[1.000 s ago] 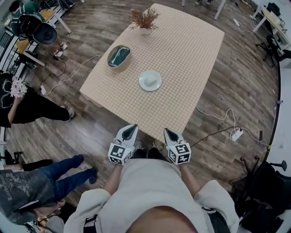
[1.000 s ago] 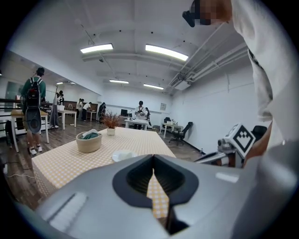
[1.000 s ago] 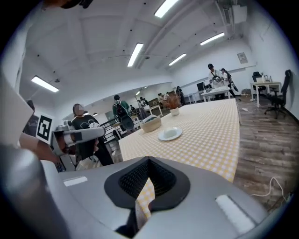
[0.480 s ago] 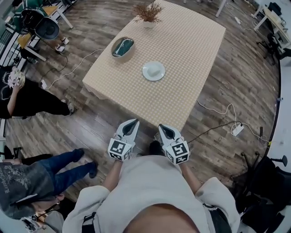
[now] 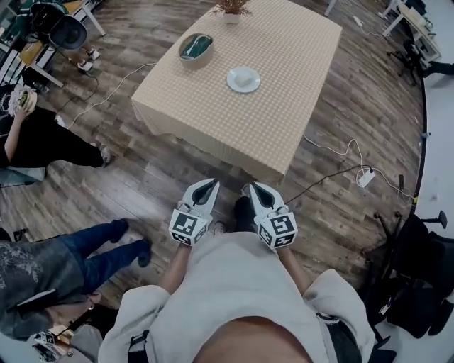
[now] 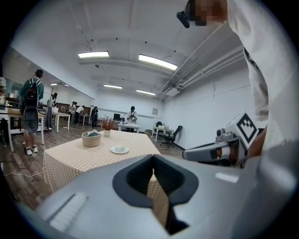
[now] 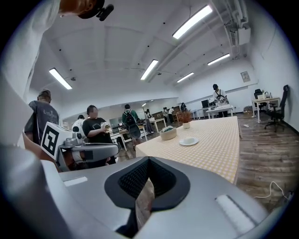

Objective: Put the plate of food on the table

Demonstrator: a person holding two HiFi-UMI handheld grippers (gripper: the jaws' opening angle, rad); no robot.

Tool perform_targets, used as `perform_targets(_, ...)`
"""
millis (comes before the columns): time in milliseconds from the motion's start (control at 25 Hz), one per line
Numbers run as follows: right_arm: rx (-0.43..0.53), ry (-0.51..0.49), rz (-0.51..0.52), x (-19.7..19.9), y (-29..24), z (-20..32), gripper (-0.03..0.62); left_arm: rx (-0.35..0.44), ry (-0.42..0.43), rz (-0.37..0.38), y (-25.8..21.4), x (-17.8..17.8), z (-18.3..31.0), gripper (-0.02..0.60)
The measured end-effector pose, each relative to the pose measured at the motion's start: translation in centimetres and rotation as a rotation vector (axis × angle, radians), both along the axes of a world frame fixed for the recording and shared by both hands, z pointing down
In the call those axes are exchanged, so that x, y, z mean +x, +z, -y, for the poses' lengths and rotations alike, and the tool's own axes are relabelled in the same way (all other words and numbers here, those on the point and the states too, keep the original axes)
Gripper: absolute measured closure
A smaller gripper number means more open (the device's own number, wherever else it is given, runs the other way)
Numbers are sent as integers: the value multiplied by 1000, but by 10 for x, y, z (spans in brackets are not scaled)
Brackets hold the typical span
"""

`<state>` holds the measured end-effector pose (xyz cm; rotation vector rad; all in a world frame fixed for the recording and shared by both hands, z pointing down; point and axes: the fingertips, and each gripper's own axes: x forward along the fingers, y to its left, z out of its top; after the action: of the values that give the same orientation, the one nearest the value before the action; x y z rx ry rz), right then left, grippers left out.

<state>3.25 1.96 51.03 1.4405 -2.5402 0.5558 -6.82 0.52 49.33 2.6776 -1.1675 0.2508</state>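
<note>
Furthest left of the jaws, two bystanders stood on the wooden floor [image 5: 163, 177]: a person in black [image 5: 42, 145] and a person in jeans [image 5: 78, 266]. The left gripper [image 5: 208, 186] was held low in front of the wearer's body, its jaws pressed together with only a thin slit showing between them and nothing in it. Well ahead of those jaws and slightly to their right, the plate [image 5: 243, 79] lay on the checked tabletop [image 5: 284, 106], carrying a small pale mound. It was apart from both grippers, with a strip of bare floor and the near part of the tabletop between. Beyond the plate and to its left sat a round basket [image 5: 195, 47], and at the far edge stood a vase of dried stems [image 5: 231, 10]. The right gripper [image 5: 254, 188] sat just beside the left one, tips angled toward each other. Its jaws were likewise fully closed and empty, and the plate lay well ahead and slightly left of them. To the right of these jaws, a white cable ran over the floor to a power strip [image 5: 365, 177]. Compared with a second earlier, the tabletop and plate sat higher in the head view and farther from both pairs of jaws. Then the tips had been close to the tabletop's near edge. Now the floor lay open between them. The two grippers had also drawn closer together, and their jaws remained closed as before.
</note>
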Motion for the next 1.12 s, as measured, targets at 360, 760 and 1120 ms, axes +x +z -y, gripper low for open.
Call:
perform_targets(360, -31, 87, -54, -21, 8, -103, 597, -8, 36, -36, 2, -30, -89, 571)
perform_targets(760, -27, 98, -73, -19, -2, -125, 597, -15, 28, -49, -3, -33, -119, 572)
perform_targets(1120, -22, 72, -70, 8, -6, -132, 597, -10, 13, -48, -7, -3, -134, 572)
